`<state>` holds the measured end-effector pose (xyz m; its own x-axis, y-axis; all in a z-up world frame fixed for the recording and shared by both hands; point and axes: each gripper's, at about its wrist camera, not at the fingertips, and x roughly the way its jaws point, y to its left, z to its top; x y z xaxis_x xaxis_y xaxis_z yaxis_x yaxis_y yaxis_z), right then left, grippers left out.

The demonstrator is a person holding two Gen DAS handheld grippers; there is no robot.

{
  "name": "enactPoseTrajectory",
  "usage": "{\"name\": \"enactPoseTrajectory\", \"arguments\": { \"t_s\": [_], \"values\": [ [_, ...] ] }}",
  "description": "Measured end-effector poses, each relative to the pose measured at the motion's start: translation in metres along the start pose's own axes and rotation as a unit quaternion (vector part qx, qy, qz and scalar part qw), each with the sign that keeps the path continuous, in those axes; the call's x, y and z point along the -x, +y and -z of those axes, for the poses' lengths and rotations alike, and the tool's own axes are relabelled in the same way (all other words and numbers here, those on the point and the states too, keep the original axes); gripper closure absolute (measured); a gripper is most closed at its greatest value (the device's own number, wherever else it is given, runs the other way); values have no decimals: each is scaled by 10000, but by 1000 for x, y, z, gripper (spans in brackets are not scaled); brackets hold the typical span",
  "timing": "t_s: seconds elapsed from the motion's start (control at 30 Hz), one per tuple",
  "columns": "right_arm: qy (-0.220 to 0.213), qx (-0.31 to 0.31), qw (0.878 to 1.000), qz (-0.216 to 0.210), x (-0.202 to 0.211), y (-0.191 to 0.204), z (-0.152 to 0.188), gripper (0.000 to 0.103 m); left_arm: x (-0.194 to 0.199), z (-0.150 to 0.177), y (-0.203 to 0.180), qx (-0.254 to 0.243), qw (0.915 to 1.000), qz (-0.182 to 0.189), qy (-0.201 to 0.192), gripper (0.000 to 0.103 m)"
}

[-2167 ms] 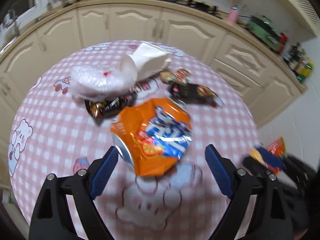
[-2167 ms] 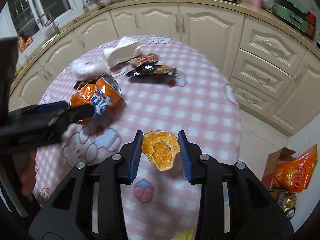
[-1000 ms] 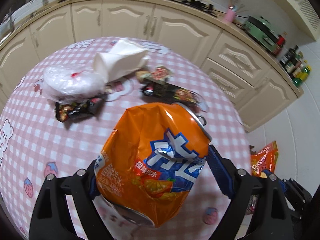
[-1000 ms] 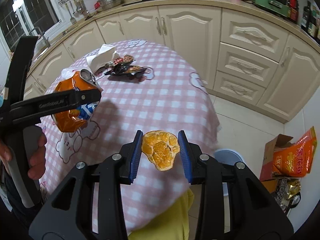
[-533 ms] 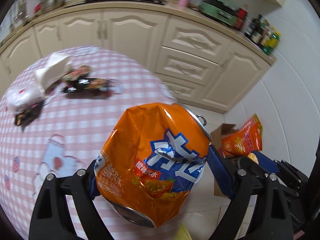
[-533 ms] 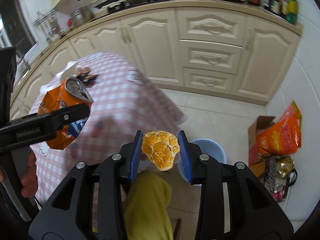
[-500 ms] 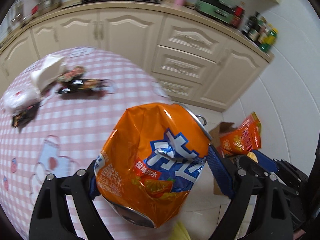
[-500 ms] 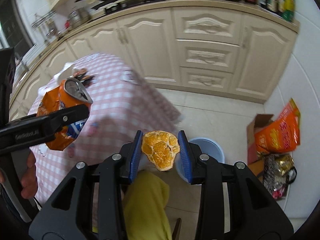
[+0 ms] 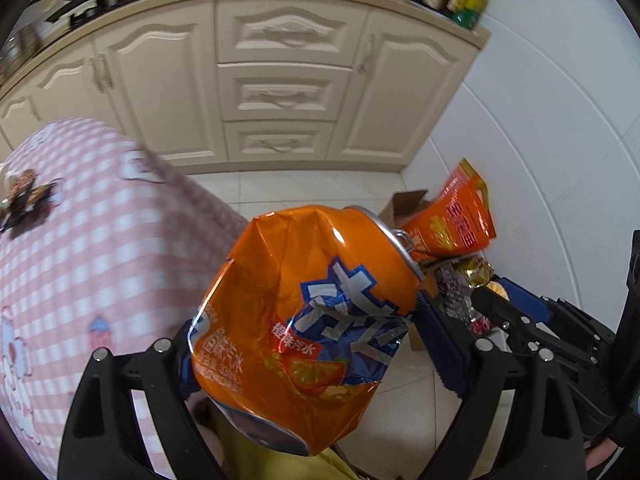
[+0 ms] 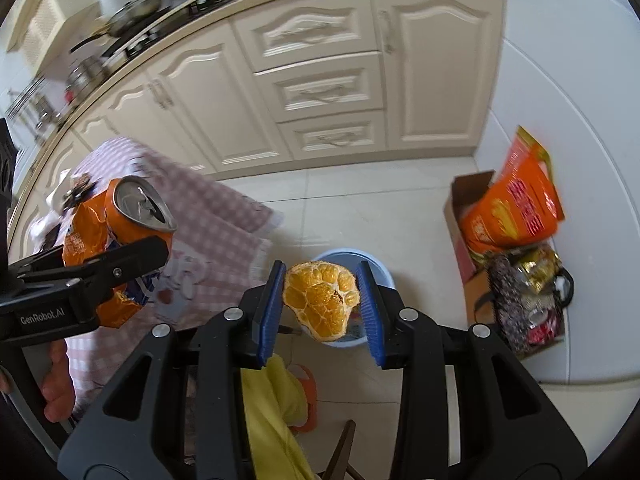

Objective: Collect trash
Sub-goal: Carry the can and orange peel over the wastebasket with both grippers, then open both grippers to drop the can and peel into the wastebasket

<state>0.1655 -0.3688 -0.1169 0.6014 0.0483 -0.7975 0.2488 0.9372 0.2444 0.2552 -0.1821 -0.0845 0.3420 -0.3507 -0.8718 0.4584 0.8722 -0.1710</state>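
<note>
Both your grippers are loaded: a crushed can in the left, an orange peel in the right

Your left gripper (image 9: 304, 344) has its blue pads clamped wide on the crushed orange soda can (image 9: 304, 312), which sits tilted with its pull-tab end up and to the right, held in the air past the edge of the pink checked tablecloth (image 9: 80, 248). Your right gripper (image 10: 322, 304) is pinching the orange peel (image 10: 322, 300) between its pads, pith side facing the camera, and in that view the peel hangs right over the light blue bin (image 10: 380, 276) on the tiled floor. By the wall stands a cardboard box (image 10: 468, 200) with an orange snack bag (image 10: 516, 208) in it, well apart from the bin
</note>
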Motion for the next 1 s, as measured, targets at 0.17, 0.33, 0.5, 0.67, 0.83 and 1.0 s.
{"name": "enactPoseTrajectory", "arguments": {
  "t_s": [0.17,0.33,0.5,0.67,0.83,1.0],
  "values": [
    [108,-296,9994,105,-9,-30,4,67,-26,-6,-21,-178,9996,37,218,15],
    [233,-504,9984,143,-20,-46,7,67,-53,-13,-23,-59,9979,28,639,15],
    [434,-551,9974,156,-36,-48,8,67,-65,-13,-12,-50,9973,-149,724,15],
    [507,-467,9976,13,-46,-35,4,67,-65,-18,-2,-9,9970,-152,753,15],
    [518,-257,9983,-34,-50,-16,-4,67,-50,-17,7,9,9976,-123,680,15],
    [480,-85,9986,-182,-50,8,-17,65,-31,-16,21,101,9985,-171,515,15]
  ]
}}
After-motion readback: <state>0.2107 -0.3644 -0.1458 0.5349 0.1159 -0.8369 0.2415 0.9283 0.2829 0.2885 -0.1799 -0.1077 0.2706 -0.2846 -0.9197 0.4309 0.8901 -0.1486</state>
